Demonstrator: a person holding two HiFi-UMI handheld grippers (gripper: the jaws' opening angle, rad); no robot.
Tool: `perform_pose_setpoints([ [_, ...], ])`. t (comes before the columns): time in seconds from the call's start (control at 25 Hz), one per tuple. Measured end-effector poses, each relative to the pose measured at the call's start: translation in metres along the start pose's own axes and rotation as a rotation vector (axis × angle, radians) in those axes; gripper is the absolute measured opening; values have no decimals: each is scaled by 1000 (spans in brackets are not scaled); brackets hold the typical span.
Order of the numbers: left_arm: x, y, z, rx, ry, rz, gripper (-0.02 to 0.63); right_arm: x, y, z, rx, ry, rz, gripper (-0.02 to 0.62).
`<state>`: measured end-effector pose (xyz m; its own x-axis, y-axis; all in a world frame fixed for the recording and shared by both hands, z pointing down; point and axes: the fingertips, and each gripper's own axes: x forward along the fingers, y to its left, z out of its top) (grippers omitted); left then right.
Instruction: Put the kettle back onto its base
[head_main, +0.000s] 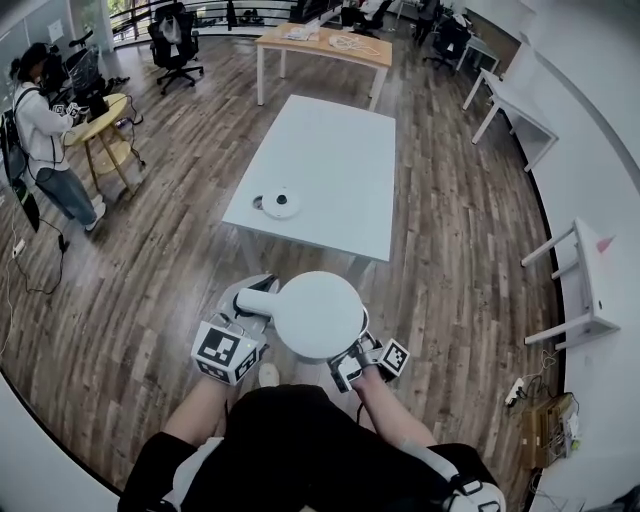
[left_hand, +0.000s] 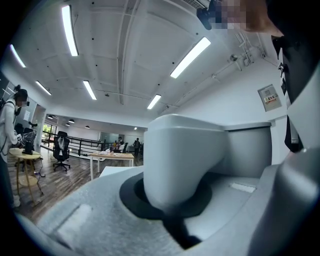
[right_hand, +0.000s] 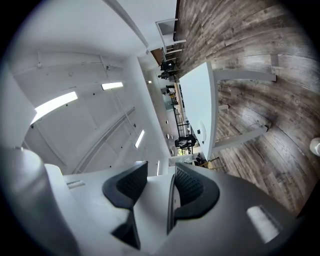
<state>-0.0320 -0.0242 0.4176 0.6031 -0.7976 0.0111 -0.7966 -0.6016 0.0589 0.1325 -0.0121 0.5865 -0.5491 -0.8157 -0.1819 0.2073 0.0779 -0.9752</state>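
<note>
White bench (head_main: 335, 150) ahead, carrying the round base (head_main: 280, 203) near its left front corner. Short of it, held over the floor: plain white kettle (head_main: 318, 315), upright, long axis vertical, round lid up, handle pointing left. Left hand-held gripper (head_main: 250, 312) clamped on the handle; right hand-held gripper (head_main: 351, 357) pinching the kettle's wall.

The kettle (head_main: 318, 315) is white, its base (head_main: 281, 203) white with a black centre. The tabletop (head_main: 330, 160) is pale blue-white; the floor (head_main: 470, 250) shows brown wood planks.
</note>
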Motion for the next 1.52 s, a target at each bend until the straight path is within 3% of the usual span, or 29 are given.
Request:
perform_pose_setpoints([
  [0.48,19,85,-3,-8,-3,-3,2,86,-23,-4,-11,13,-18,170],
  [0.8,36,120,-13,-34,20,9,2,117,-38,0,12,12,-46,170],
  [1.52,140,199,-4,4,14,108,2,249,-52,84,23,146,-46,170],
])
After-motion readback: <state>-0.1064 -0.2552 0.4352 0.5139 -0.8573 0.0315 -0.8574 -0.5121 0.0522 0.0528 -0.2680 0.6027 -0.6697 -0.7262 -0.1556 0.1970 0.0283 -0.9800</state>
